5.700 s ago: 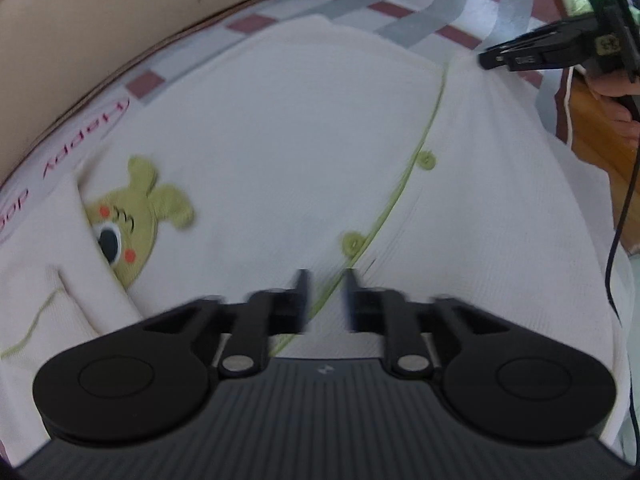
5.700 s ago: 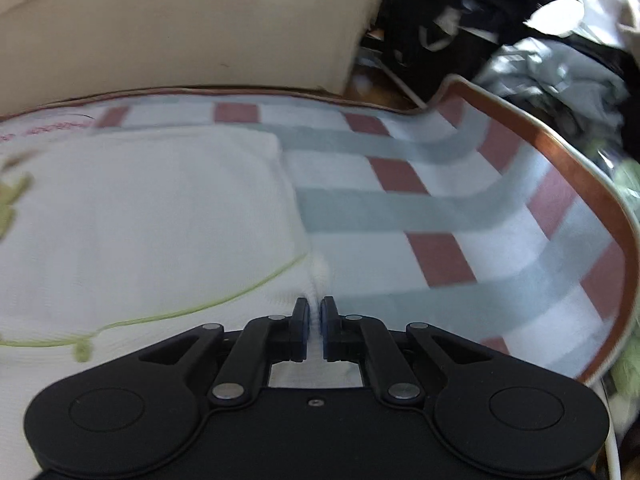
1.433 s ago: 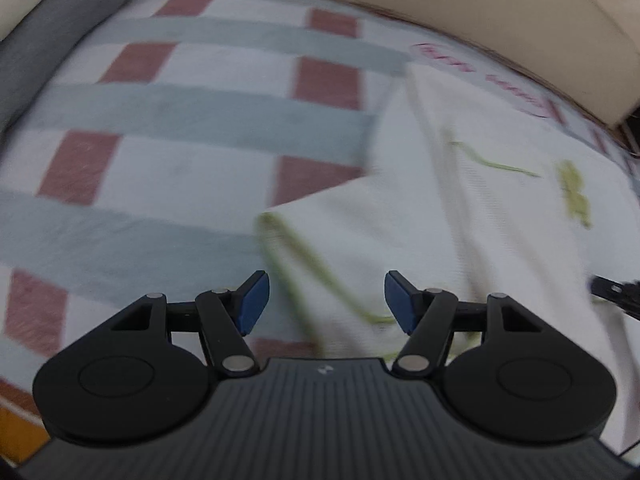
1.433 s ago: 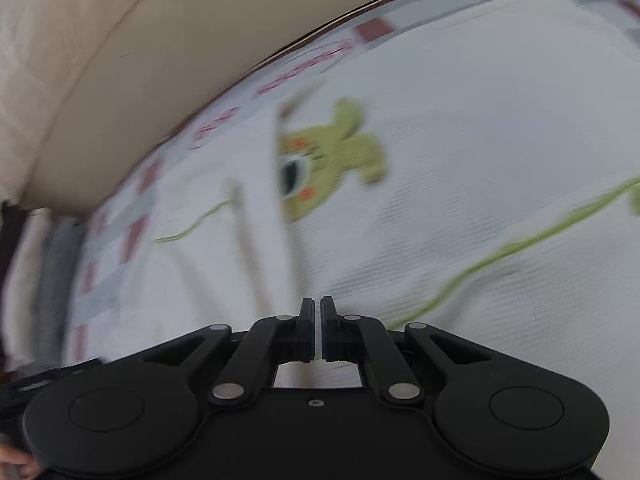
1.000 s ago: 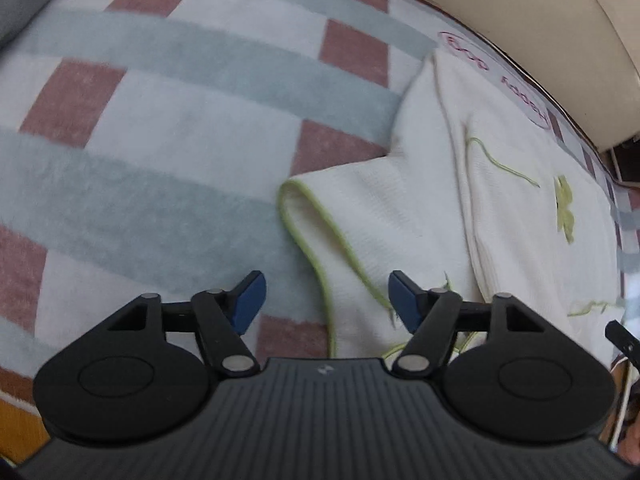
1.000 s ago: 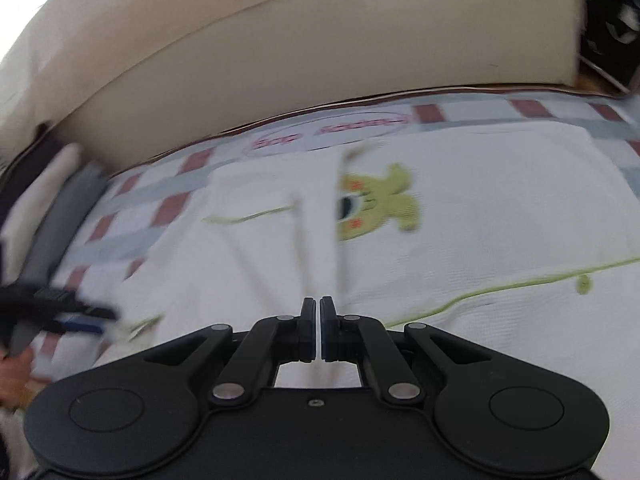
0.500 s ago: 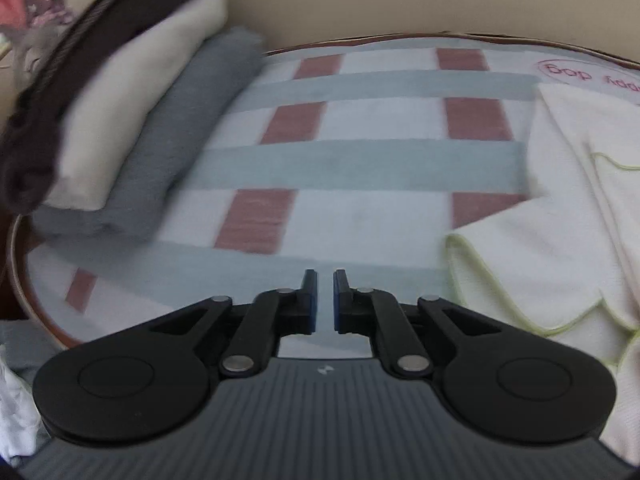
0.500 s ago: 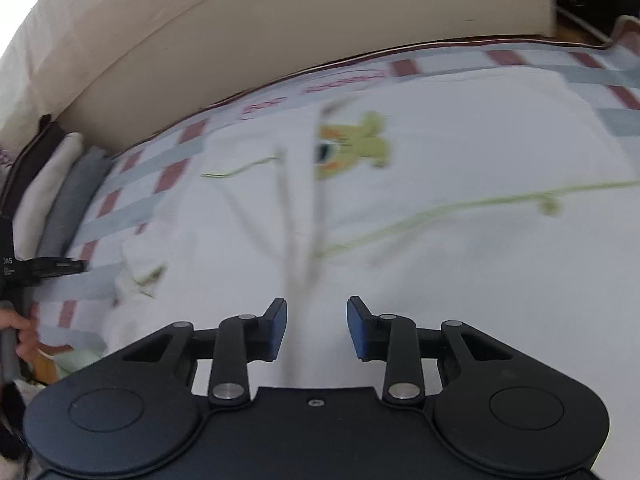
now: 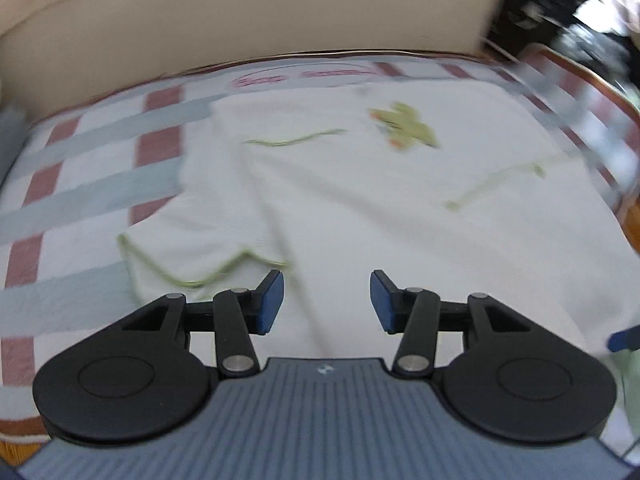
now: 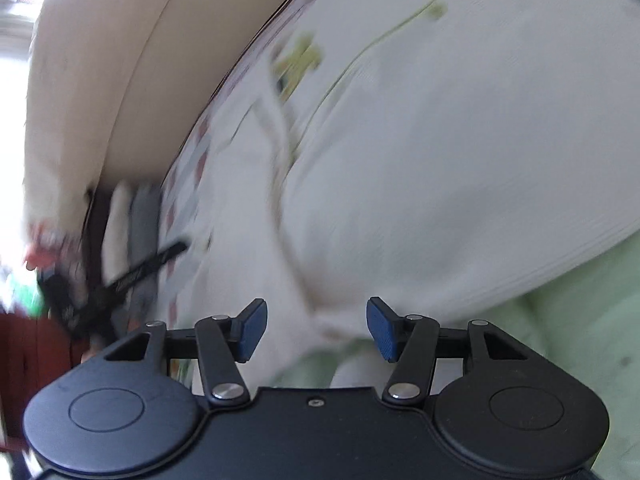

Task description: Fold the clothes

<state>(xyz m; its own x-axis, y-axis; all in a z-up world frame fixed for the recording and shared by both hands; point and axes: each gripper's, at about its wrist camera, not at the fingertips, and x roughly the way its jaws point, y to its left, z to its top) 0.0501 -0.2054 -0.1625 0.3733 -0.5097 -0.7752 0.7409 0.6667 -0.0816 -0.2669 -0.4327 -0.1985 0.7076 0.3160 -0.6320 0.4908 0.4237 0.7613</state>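
Between the spread blue-padded fingers of the left claw, which grip nothing, lies the cream knitted garment with lime-green trim, flat on a checked blanket of grey-blue bands and brick-red squares. One green-edged sleeve juts out just left of that claw. A green animal patch sits farther up the cloth. Pink lettering in an oval on the blanket is too blurred to read. Over the garment's near edge, the right claw is likewise spread and empty.
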